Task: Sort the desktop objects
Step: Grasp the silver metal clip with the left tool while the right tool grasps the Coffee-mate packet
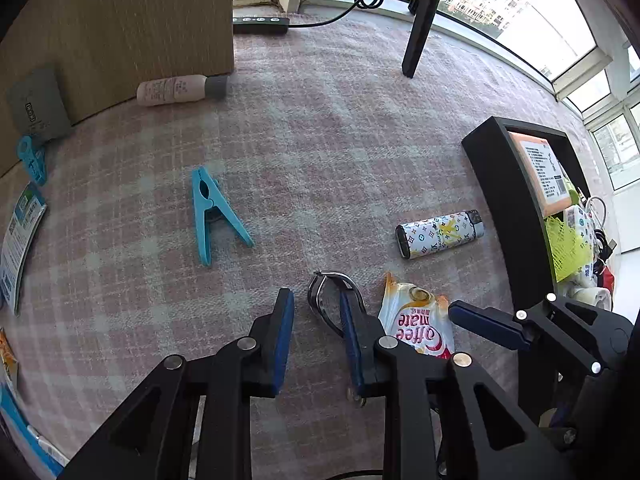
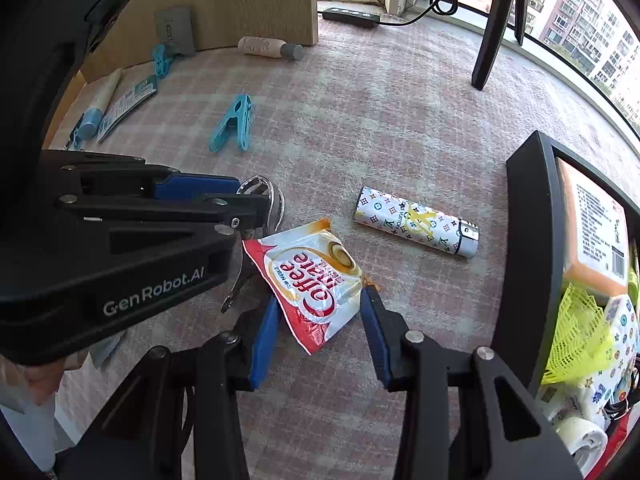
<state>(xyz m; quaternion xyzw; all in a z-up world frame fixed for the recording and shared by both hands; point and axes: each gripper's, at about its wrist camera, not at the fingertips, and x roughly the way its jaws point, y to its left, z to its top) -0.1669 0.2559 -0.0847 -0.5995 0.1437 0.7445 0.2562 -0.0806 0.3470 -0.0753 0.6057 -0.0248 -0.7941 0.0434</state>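
Right gripper (image 2: 320, 336) is spread wide w/ the Coffee-mate sachet (image 2: 310, 280) lying between its fingers at frame centre, nothing pinched yet. Best bet: drop low, centre on the packet, close on its edges, then carry to the black bin (image 2: 524, 248) at right. Left gripper (image 1: 316, 332), lower centre, also parted, straddling a metal clip thing (image 1: 324, 300). Only the left view shows that gap; right view shows bin contents better.
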